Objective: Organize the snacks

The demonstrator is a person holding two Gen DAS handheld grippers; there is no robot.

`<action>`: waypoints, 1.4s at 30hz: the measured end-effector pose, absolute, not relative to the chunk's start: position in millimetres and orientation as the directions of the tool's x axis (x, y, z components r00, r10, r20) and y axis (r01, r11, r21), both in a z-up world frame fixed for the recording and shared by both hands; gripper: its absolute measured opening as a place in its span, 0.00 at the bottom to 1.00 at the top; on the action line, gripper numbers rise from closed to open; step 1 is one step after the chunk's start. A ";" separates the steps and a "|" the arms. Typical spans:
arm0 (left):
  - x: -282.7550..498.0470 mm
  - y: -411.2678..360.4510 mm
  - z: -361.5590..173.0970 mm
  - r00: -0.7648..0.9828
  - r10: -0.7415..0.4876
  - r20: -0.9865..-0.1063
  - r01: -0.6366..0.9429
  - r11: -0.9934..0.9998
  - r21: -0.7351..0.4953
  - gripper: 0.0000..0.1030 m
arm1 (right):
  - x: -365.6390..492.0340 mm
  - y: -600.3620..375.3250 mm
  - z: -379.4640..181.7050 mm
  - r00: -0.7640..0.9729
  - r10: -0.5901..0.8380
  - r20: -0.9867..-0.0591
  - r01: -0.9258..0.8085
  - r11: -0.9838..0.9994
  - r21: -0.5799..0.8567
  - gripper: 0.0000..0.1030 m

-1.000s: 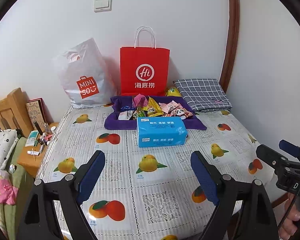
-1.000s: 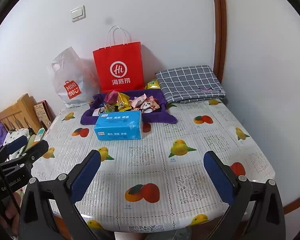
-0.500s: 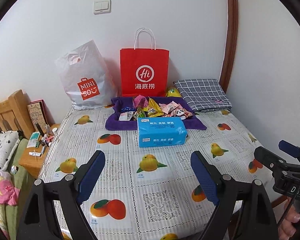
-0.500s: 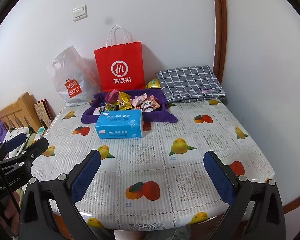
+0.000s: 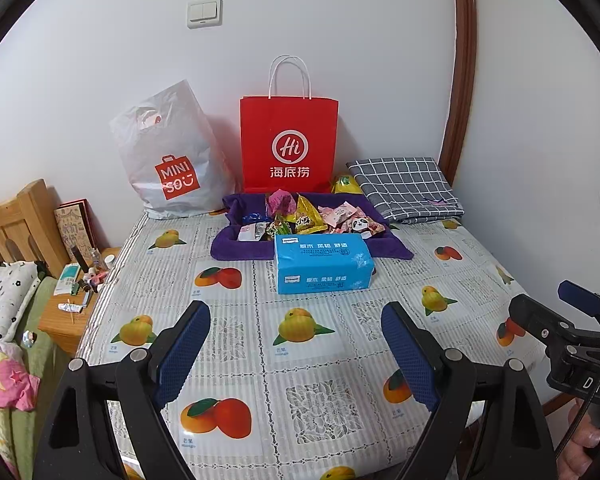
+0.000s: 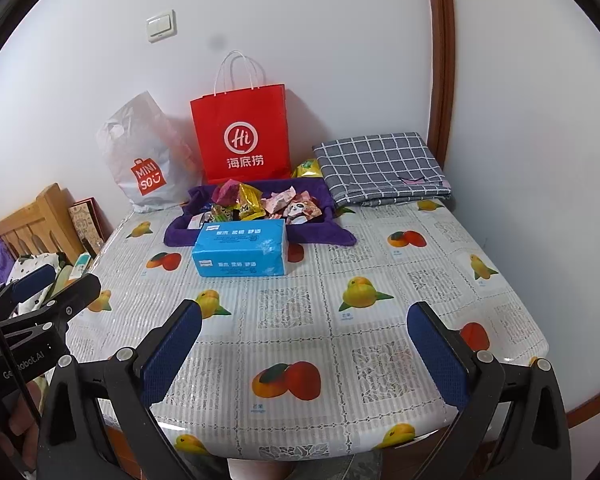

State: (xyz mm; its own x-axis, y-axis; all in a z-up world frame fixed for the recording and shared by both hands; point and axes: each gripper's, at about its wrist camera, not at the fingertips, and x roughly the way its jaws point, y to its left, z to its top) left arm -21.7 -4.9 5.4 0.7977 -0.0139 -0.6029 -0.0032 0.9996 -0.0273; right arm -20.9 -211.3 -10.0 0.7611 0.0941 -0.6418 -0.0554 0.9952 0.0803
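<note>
A heap of wrapped snacks [image 5: 312, 216] [image 6: 268, 202] lies in a purple cloth tray [image 5: 236, 246] [image 6: 180, 234] at the back of the table. A blue tissue pack [image 5: 323, 263] [image 6: 241, 247] lies just in front of the tray. My left gripper [image 5: 296, 344] is open and empty above the table's near half. My right gripper [image 6: 304, 338] is open and empty above the near edge. Each gripper shows at the side of the other's view, the right one [image 5: 572, 320] and the left one [image 6: 48, 292].
A red paper bag [image 5: 288, 144] and a white Miniso bag [image 5: 168, 160] stand against the wall behind the tray. A folded grey checked cloth [image 5: 404, 188] lies back right. The table [image 5: 228, 344] has a fruit-print cover. A bedside stand [image 5: 72, 304] with small items and a bed are left.
Both grippers have drifted slightly, so the table scene sits a little lower in each view. Both stay open and empty. Nothing on the table has moved.
</note>
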 end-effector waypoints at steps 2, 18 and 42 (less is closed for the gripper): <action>-21.2 -4.7 5.1 0.797 -0.014 -0.604 -0.003 1.000 -0.027 0.84 | -21.2 -211.1 -9.8 0.761 0.094 -0.641 -0.055 0.995 0.080 0.98; -22.0 -4.5 6.3 0.797 -0.013 -0.604 -0.006 1.000 -0.029 0.84 | -20.8 -210.5 -9.1 0.760 0.095 -0.643 -0.056 0.995 0.081 0.98; -22.1 -3.2 6.8 0.796 -0.010 -0.605 -0.009 1.000 -0.029 0.84 | -21.0 -211.4 -10.2 0.760 0.100 -0.643 -0.060 0.995 0.085 0.98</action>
State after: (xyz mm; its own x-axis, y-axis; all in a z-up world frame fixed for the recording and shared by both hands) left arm -22.1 -3.2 6.8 0.7962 -0.0105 -0.6050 -0.0088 0.9995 -0.0290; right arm -21.0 -211.4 -10.2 0.7595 0.1004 -0.6427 -0.0598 0.9946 0.0846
